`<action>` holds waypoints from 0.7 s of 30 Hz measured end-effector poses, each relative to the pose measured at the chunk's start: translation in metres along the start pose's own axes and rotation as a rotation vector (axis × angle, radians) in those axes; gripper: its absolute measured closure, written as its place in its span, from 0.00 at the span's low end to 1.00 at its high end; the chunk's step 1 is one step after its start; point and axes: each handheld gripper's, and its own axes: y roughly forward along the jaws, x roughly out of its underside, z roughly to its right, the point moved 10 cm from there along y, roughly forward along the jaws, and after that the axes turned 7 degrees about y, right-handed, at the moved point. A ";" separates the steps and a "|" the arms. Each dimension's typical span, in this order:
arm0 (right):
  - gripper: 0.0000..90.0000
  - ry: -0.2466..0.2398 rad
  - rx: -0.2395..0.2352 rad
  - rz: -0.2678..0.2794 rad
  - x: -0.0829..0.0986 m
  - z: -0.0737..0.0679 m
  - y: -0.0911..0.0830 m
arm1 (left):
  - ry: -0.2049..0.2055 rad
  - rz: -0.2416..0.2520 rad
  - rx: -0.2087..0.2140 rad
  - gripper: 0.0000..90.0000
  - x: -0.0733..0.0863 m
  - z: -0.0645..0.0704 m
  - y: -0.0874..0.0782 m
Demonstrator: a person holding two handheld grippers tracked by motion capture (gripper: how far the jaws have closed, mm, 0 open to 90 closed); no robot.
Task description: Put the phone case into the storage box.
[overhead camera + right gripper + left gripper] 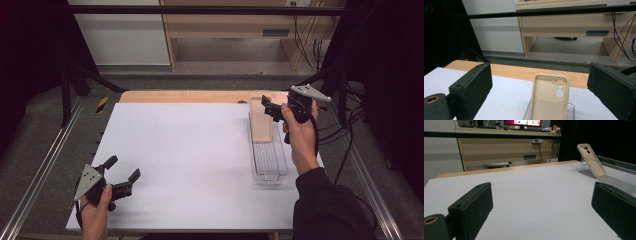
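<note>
A beige phone case (261, 120) leans upright at the far end of a clear plastic tray (270, 162) on the right of the white board. In the right gripper view the phone case (549, 97) shows its inner side and camera holes. My right gripper (268, 106) hovers just above and behind the case's top edge. Seen in its own view, the right gripper (539, 75) is open, its jaws wide on either side and touching nothing. My left gripper (123, 168) is open near the board's front left corner, far from the case (592, 161).
The white board (185, 150) lies on a wooden table (190, 96). Metal rails (45, 160) run along both sides. Cables (350, 125) hang off the right side. A wooden desk (574, 22) stands beyond the table.
</note>
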 end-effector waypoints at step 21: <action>0.07 -0.039 -0.004 0.071 -0.008 0.004 -0.016 | 0.003 -0.001 -0.002 0.04 0.000 -0.001 -0.001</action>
